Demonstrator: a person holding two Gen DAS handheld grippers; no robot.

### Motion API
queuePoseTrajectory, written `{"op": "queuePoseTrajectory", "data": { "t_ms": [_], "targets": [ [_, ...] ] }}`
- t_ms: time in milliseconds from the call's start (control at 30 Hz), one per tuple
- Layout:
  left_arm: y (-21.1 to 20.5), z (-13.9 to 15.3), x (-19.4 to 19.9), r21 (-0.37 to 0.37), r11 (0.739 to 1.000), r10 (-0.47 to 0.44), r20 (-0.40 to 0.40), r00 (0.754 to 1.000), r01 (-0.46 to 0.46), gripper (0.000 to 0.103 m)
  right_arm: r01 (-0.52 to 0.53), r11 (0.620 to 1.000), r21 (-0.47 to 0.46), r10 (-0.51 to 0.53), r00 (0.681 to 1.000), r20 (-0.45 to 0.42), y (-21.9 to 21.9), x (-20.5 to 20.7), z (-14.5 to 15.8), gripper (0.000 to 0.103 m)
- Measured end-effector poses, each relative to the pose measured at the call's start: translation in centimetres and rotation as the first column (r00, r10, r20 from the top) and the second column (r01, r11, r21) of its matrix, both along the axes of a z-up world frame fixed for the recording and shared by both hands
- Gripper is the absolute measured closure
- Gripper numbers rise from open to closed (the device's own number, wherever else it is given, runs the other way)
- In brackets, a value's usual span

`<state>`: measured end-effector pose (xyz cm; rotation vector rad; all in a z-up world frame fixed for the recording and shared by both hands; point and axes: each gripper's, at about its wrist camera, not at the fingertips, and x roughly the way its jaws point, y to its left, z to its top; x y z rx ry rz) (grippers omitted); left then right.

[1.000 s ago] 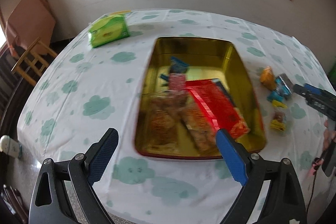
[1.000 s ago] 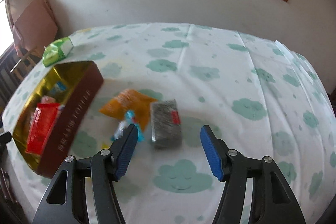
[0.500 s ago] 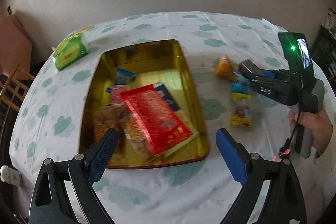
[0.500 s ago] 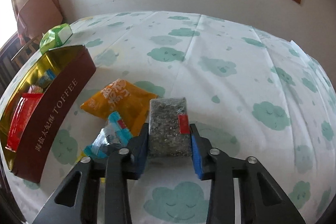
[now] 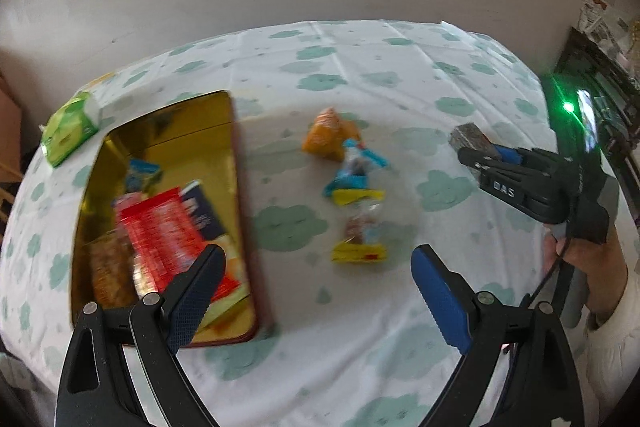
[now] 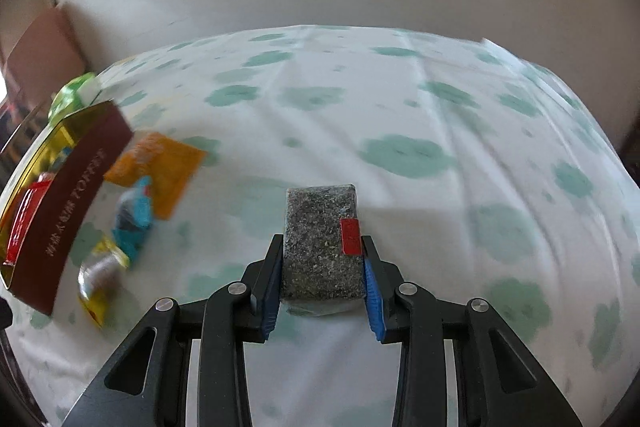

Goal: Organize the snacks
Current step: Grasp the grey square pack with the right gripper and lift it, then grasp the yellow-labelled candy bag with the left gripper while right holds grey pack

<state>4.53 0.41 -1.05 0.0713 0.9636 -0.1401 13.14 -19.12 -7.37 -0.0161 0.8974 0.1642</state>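
My right gripper (image 6: 323, 267) is shut on a grey speckled snack block (image 6: 320, 247) with a red label, lifted off the cloth; the same block (image 5: 468, 137) shows at the right gripper's (image 5: 478, 153) tip in the left wrist view. My left gripper (image 5: 316, 287) is open and empty above the table, near a yellow-ended clear packet (image 5: 360, 239). A blue wrapped snack (image 5: 356, 167) and an orange packet (image 5: 328, 135) lie beyond it. The gold toffee tin (image 5: 236, 163) on the left holds a red packet (image 5: 168, 227) and other snacks.
A green tissue pack (image 5: 68, 131) lies at the far left of the cloud-print tablecloth (image 5: 360, 67). A person's hand (image 5: 592, 267) grips the right tool at the right edge. A dark cabinet (image 5: 600, 67) stands at the right and a brown board (image 6: 44, 59) leans against the wall.
The right gripper closed on the grey block and lifted it away from the orange packet. The left gripper swung right, from over the tin to over the loose snacks.
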Motion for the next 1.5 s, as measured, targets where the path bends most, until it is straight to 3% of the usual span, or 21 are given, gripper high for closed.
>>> {"op": "queuePoseTrajectory", "data": {
  "t_ms": [133, 300, 467, 633, 767, 900, 1000, 1500],
  "targets": [
    [-0.8, -0.9, 1.2, -0.017, 1.0, -0.001, -0.025, 1.0, 0.0, 0.013, 0.043, 0.999, -0.033, -0.043, 0.999, 0.003, -2.1, -0.9, 0.1, 0.067],
    [-1.3, -2.4, 2.8, -0.026, 1.0, 0.009, -0.076, 0.997, -0.011, 0.034, 0.062, 0.998, -0.011, -0.062, 0.998, -0.001, -2.9, -1.0, 0.0, 0.067],
    [-1.8, -3.9, 4.1, -0.02, 1.0, 0.008, -0.118, 0.993, -0.01, 0.046, 0.061, 0.998, 0.0, -0.061, 0.998, -0.003, -2.8, -1.0, 0.0, 0.066],
    [-2.4, -4.8, 4.8, 0.01, 1.0, 0.004, -0.125, 0.992, -0.003, 0.048, 0.061, 0.998, 0.013, -0.061, 0.998, -0.002, -3.0, -1.2, 0.0, 0.066],
    [-2.5, -5.3, 5.4, -0.011, 1.0, -0.006, -0.157, 0.988, 0.004, 0.066, 0.061, 0.998, 0.024, -0.061, 0.998, -0.002, -3.2, -1.3, -0.1, 0.065],
    [-2.8, -5.6, 5.3, -0.004, 1.0, -0.013, -0.16, 0.987, 0.013, 0.07, 0.061, 0.998, 0.022, -0.061, 0.998, -0.002, -3.2, -1.3, 0.0, 0.065],
    [-3.0, -5.6, 5.2, -0.002, 1.0, -0.023, -0.158, 0.987, 0.022, 0.08, 0.061, 0.998, 0.021, -0.061, 0.998, -0.002, -3.2, -1.3, 0.0, 0.065],
    [-2.5, -3.8, 3.5, -0.024, 0.999, -0.027, -0.13, 0.991, 0.024, 0.081, 0.062, 0.998, 0.021, -0.062, 0.998, -0.002, -3.0, -1.2, 0.0, 0.065]
  ]
}}
